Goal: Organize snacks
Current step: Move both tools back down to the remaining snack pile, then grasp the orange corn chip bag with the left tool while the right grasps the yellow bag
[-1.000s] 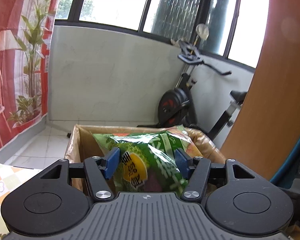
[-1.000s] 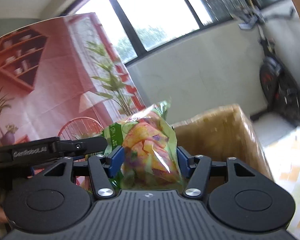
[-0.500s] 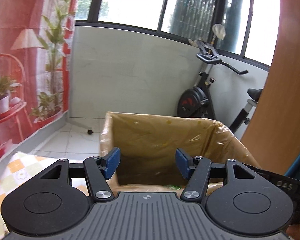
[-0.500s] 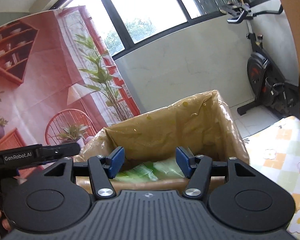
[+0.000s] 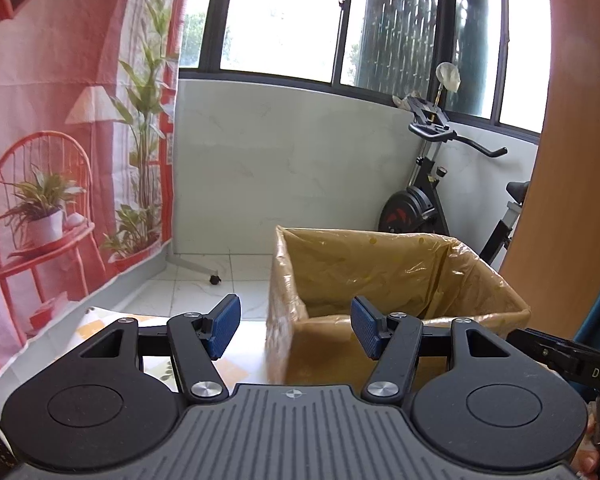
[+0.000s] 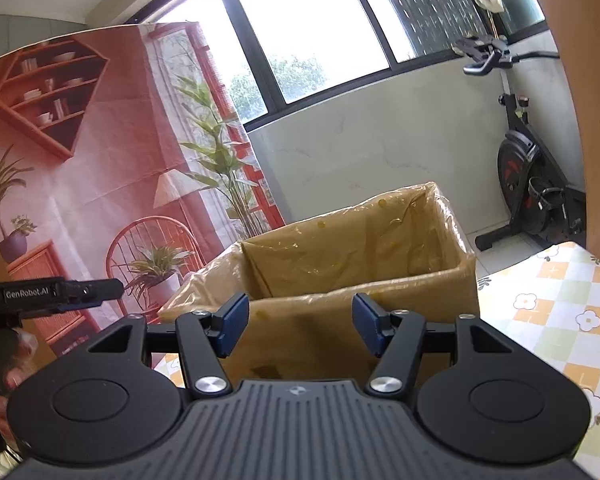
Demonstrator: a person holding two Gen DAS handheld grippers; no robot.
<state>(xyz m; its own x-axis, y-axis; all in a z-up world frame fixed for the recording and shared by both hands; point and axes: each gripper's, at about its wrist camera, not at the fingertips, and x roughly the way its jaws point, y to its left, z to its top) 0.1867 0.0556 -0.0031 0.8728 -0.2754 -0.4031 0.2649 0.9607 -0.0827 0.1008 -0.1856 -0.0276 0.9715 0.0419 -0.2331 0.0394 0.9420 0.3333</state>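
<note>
A cardboard box (image 5: pixel 384 268) lined with yellowish plastic stands on the table ahead of both grippers; its inside bottom is hidden from here. In the left wrist view my left gripper (image 5: pixel 295 325) is open and empty, level with the box's near left corner. In the right wrist view my right gripper (image 6: pixel 300 326) is open and empty in front of the same box (image 6: pixel 356 264). No snack bag shows in either view. The left gripper's body (image 6: pixel 56 292) pokes in from the left of the right wrist view, held by a hand (image 6: pixel 4 392).
A checked tablecloth with flowers (image 6: pixel 556 316) covers the table to the right of the box. A red printed backdrop (image 5: pixel 60 168) hangs on the left. An exercise bike (image 5: pixel 428 200) stands behind, and a wooden panel (image 5: pixel 572 160) rises at the right.
A second ago each gripper held a green snack bag over the box. Both bags have dropped into the box, and both grippers have pulled back from it with nothing between their pads.
</note>
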